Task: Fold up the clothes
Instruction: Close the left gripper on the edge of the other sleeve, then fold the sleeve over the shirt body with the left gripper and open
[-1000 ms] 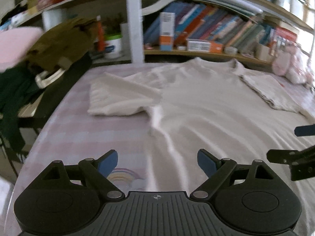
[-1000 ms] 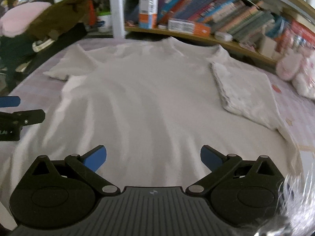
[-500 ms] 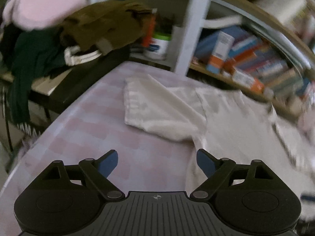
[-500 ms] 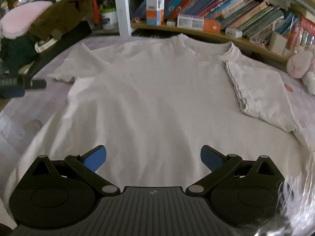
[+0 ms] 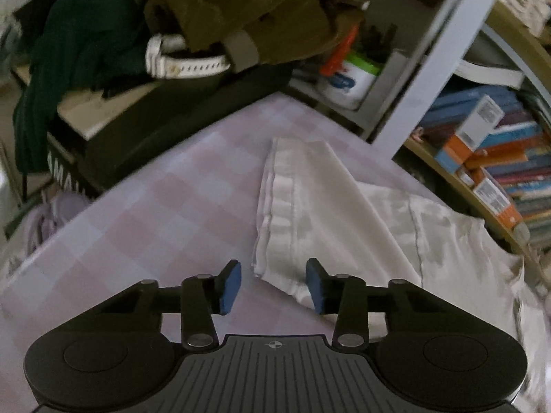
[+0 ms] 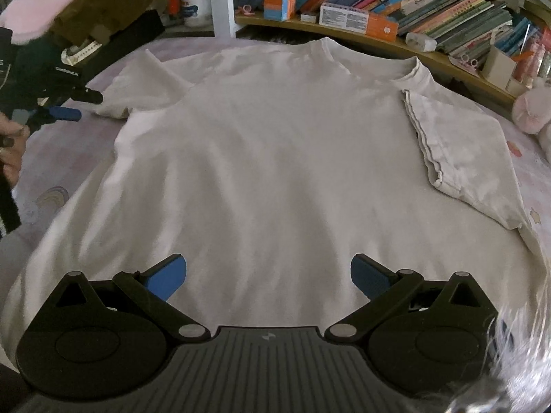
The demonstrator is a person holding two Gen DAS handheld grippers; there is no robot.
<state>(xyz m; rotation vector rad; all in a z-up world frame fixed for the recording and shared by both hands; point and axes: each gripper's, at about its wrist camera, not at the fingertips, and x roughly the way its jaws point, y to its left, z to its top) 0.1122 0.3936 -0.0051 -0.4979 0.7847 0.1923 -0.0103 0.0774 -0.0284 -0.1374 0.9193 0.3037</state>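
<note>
While the left gripper [image 5: 272,284] is closing around the sleeve [image 5: 310,213] hem, not yet pinched, the right gripper [image 6: 268,277] is held open; next, the sleeve should be folded inward over the shirt [image 6: 275,158].

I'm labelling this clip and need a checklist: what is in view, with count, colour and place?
Short-sleeved cotton T-shirt: one, white, flat on the bed, right sleeve folded in.
Checked bedsheet: one, pale pink-lilac, under the shirt.
Wooden bookshelf: one, tan, behind the bed, full of books.
Crumpled garment: one, olive-brown, on the pile left of the bed.
Knitted garment: one, dark green, same pile.
Plastic tub: one, white, green lid, by the white post.
Left gripper: black, blue pads, jaws closing around the left sleeve's corner, not yet pinching.
Right gripper: black, blue pads, open over the hem.
</note>
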